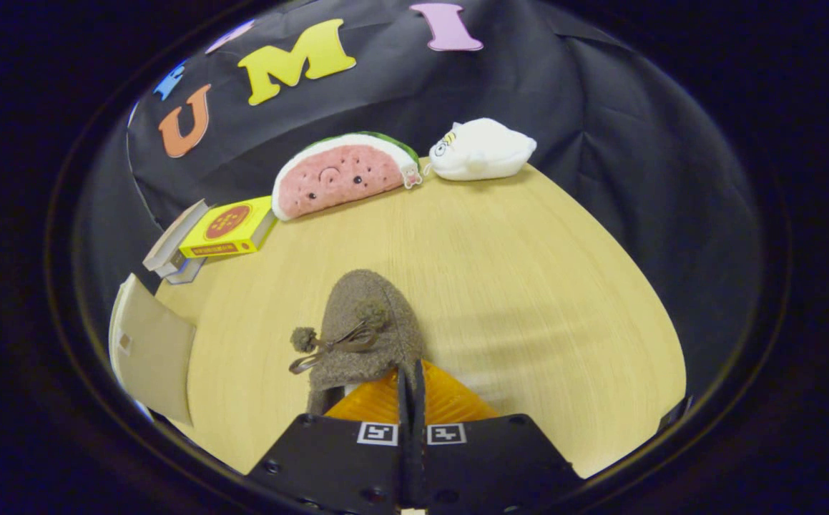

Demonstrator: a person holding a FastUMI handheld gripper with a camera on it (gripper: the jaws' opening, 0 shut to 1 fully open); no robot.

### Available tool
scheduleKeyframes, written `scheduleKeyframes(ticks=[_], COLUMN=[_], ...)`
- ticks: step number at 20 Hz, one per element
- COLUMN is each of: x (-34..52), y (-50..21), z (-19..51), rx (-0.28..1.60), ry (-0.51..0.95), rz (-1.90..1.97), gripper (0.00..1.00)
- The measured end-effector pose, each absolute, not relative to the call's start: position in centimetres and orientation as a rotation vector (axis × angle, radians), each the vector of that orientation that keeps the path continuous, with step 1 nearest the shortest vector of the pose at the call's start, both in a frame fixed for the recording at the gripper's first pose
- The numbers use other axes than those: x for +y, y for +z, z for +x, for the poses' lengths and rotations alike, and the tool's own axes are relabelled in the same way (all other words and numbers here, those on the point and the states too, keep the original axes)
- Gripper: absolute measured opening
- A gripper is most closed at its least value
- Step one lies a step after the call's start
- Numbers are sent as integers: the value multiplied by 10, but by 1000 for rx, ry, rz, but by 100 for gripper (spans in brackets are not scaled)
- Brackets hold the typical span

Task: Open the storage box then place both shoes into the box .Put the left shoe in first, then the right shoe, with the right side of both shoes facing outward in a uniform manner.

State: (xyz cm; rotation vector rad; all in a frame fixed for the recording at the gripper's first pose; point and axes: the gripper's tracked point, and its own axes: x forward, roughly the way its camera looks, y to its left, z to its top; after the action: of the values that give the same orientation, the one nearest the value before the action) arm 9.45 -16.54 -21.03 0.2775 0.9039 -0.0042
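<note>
A brown fuzzy shoe (364, 325) with two pom-poms and a bow on its lace lies along my fingers, toe pointing away toward the far side of the wooden table (528, 286). My gripper (411, 375) is shut, and its two fingers pinch the right rim of the shoe's opening between them. The heel end is hidden behind the fingers. Left of the shoe, at the table's near-left edge, stands a beige storage box (151, 350), of which one flat panel shows. I cannot tell whether the shoe rests on the table or hangs just above it.
Along the back of the table lie a watermelon-slice plush (339, 175) and a white plush (482, 150). A yellow carton (229, 227) rests on grey books (171, 250) at the back left. Bare tabletop stretches to the right of the shoe.
</note>
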Motion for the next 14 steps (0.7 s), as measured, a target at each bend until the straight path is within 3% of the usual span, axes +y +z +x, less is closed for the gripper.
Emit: scheduleKeyframes(ticks=[14], x=[34], y=[13], z=[39], rx=[696], ry=[76], rz=[462], gripper=[0])
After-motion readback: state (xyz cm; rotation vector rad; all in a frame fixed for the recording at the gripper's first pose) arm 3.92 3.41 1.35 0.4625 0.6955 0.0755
